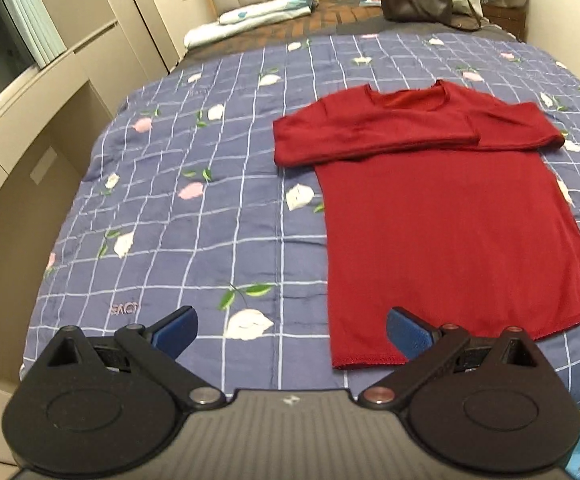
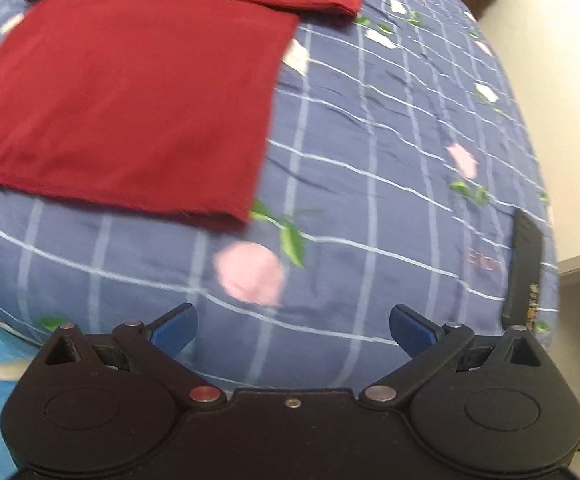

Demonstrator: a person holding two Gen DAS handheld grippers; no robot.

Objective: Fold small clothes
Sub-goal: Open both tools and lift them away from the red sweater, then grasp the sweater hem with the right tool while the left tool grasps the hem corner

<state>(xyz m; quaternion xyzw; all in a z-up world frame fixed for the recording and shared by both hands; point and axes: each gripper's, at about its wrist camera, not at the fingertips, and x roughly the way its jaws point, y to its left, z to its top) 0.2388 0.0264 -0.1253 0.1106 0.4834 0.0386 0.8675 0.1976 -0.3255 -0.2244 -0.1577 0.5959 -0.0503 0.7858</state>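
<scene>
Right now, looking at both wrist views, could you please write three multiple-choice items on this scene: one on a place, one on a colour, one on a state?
1. Where does the red T-shirt lie?
A. on the checked floral quilt
B. in the handbag
C. on the floor

2. What colour are the pads of the grippers?
A. green
B. blue
C. white

3. How are the sleeves of the T-shirt?
A. spread out sideways
B. rolled up
C. folded across the chest

Answers:
1 A, the quilt shows around its edges.
2 B, the left gripper and the right gripper both have blue pads.
3 C, both sleeves overlap below the collar.
</scene>
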